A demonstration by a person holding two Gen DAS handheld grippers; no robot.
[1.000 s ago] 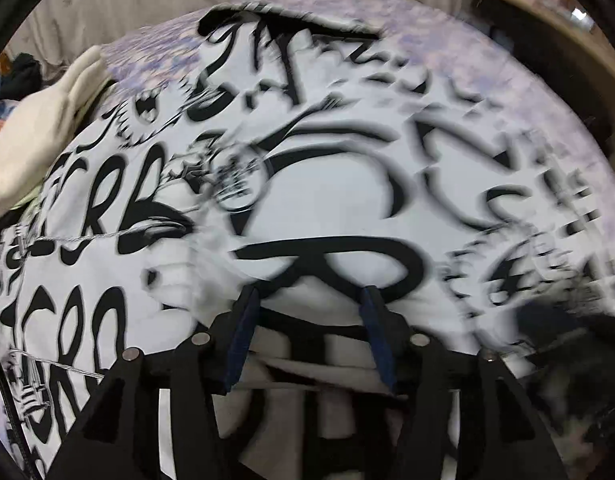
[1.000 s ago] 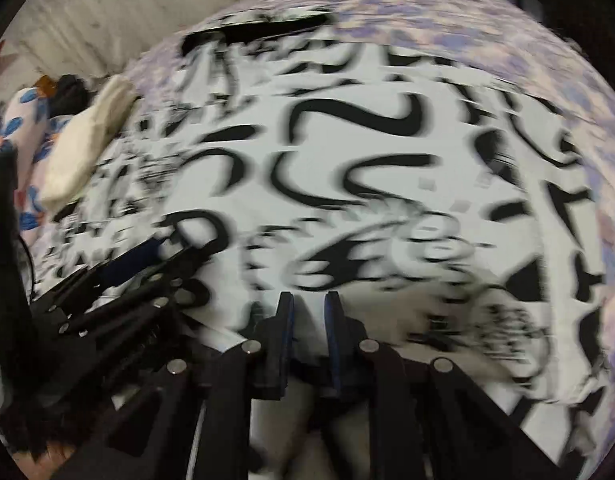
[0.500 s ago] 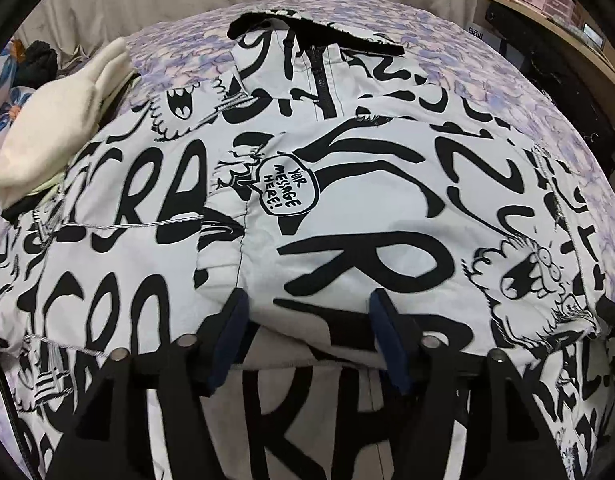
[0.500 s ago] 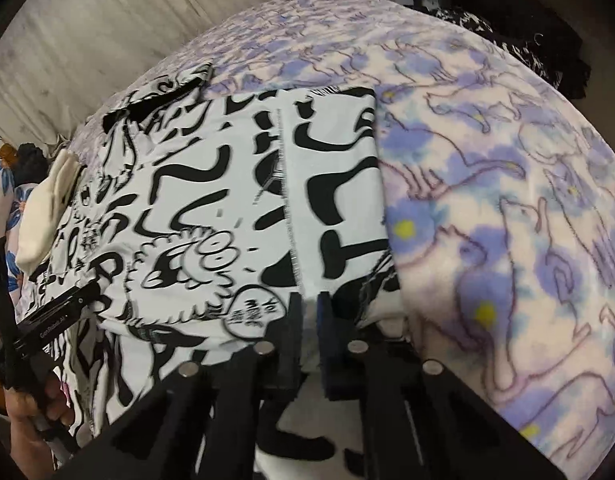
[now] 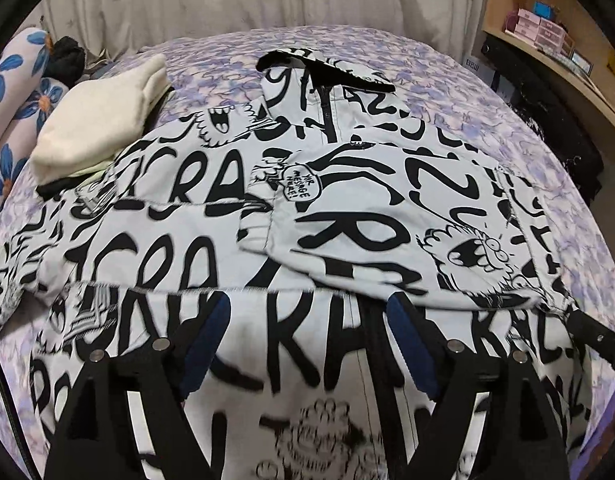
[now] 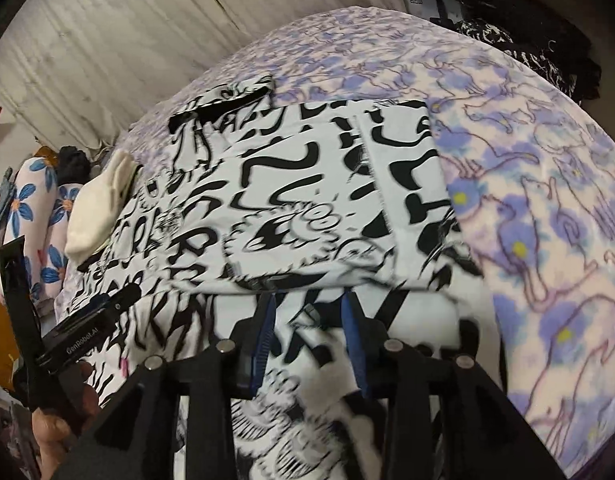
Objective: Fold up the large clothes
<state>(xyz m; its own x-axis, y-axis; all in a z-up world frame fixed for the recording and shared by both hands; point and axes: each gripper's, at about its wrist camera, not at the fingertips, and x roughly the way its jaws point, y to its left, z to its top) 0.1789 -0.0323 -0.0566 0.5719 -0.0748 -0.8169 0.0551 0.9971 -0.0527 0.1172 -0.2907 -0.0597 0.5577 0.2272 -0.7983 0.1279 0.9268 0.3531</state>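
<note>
Fleece, lilac with purple animal outlines, covers the bed (image 6: 547, 184) that carries everything here. On it lies your jacket (image 5: 187, 248), white with black graffiti lettering, spread front-up across the middle of the bed with its collar (image 5: 323, 68) toward the far edge and its hem toward you.

One sleeve (image 5: 387, 216) already lies folded in across the chest from your right side, its end near the zip line. That looks like the only fold made so far. The other sleeve, toward the bed's left edge, seems still spread out, and the body has not been folded lengthwise, so you are early in the job: second sleeve, then the hem up toward the collar, by my reading.

A cream folded garment (image 5: 103, 120) sits by the far left corner, its near end touching or overlapping the jacket's shoulder; a flowered pillow (image 5: 19, 100) lies beyond it at the left edge.

Your left claw (image 5: 307, 344) is spread wide and holds nothing, hovering over the lower front below the folded sleeve. Your right claw (image 6: 307, 340) is parted a moderate way, also empty as far as I can tell, though blur there hides whether the tips touch the cloth.
</note>
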